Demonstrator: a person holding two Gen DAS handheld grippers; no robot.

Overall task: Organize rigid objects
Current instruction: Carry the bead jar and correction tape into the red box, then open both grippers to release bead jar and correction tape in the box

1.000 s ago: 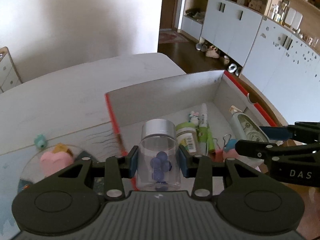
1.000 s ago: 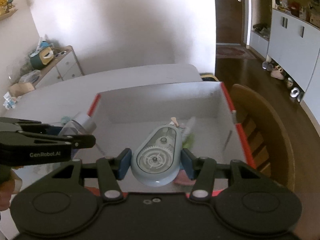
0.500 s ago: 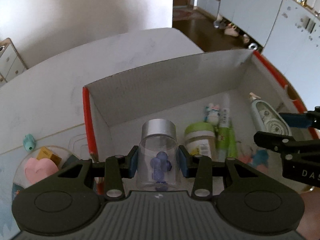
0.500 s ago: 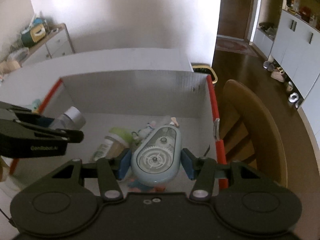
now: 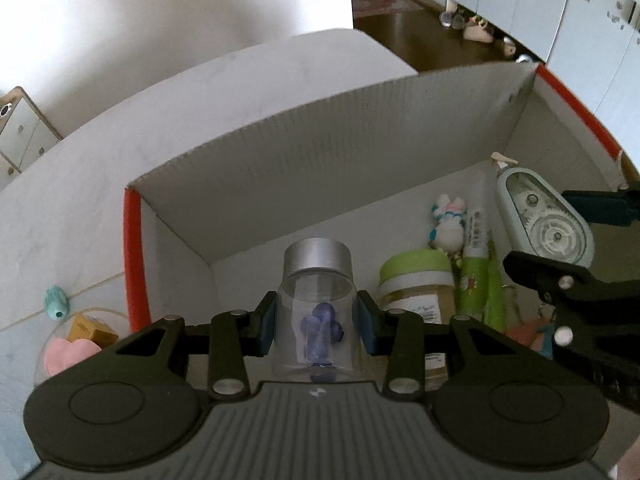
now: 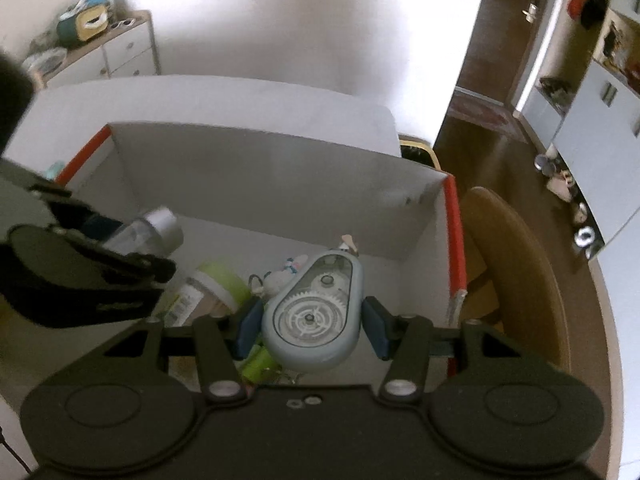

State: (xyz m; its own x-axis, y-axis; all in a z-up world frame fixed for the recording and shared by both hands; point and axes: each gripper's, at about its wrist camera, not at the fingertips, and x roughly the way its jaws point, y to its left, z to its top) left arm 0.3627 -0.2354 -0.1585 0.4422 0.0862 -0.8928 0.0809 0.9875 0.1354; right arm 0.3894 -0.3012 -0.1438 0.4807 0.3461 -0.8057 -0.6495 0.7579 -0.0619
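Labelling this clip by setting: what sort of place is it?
Most likely a home living or dining area. A white table holds the cardboard box, a wooden chair stands beside it, and shoes lie on the wood floor by tall cabinets.

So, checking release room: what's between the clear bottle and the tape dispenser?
In the left wrist view, between clear bottle and tape dispenser: green-lidded jar, green tube.
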